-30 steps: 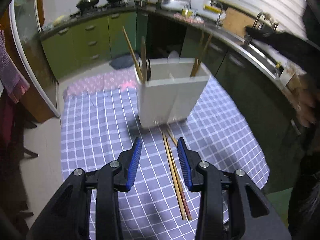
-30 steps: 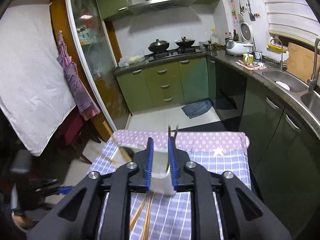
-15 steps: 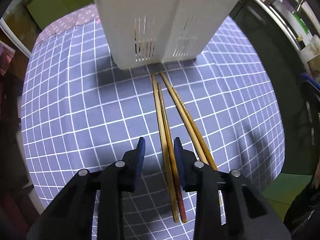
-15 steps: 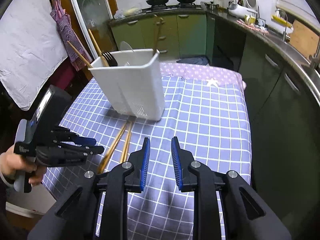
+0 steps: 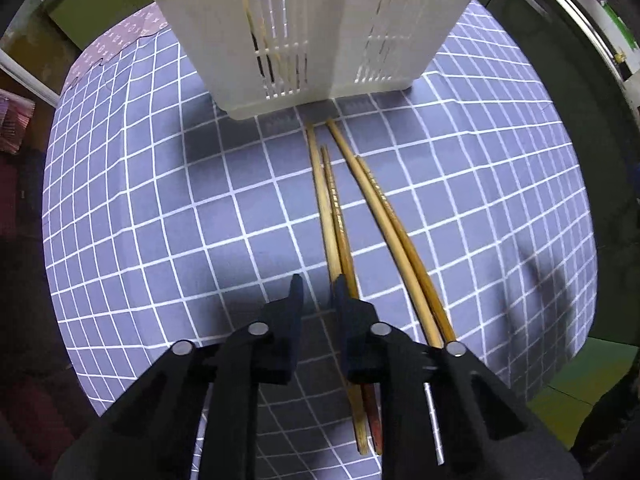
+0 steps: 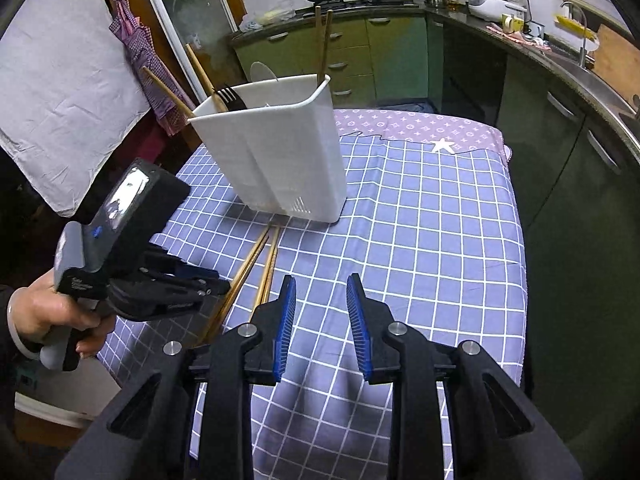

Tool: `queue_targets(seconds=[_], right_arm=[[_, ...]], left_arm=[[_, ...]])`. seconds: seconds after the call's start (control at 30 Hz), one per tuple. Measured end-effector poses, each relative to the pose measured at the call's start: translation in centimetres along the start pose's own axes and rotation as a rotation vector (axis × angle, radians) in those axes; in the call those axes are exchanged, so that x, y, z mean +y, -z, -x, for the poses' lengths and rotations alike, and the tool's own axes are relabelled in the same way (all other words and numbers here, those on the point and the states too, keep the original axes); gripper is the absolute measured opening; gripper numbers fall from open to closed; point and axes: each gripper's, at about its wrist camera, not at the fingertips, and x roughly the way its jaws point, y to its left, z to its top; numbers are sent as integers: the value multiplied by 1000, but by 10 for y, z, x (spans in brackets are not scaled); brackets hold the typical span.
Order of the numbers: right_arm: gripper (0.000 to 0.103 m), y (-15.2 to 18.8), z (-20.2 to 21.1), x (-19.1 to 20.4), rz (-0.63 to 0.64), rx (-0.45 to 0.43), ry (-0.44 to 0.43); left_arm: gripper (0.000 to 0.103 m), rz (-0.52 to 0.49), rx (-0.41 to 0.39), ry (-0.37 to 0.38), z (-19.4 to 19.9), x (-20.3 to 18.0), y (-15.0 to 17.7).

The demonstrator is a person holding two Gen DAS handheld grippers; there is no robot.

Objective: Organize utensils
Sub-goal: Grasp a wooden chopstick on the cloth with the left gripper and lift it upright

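While white caddy (image 6: 280,152) near table's far edge already holds chopsticks and fork, four chopsticks (image 5: 340,232) lie on checked cloth (image 5: 160,200) before it. Left gripper (image 5: 316,292) jaws just narrowed, nothing visibly clamped; right gripper (image 6: 320,312) slightly apart, empty, widening.

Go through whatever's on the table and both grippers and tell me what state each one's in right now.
Left gripper: jaws just closing, narrow gap, nothing between them, beside the chopsticks.
Right gripper: open, empty, jaws just opening, over bare cloth.
Chopsticks on the cloth: four, lying flat, loose.
White holder: upright, with chopsticks and a black fork inside.
Checked tablecloth: spread over the table.
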Motion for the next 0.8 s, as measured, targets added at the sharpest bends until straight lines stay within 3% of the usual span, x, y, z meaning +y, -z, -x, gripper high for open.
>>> queue_targets(seconds=[0.23, 0.43, 0.8], right_arm=[[28, 0, 0, 0, -2, 4, -7], [28, 3, -1, 2, 3, 12, -14], [31, 4, -9, 11, 30, 37, -7]], left_arm=[[14, 11, 18, 18, -8, -17, -9], [9, -1, 30, -16, -16, -29, -16], [7, 45, -2, 32, -15, 9, -26]])
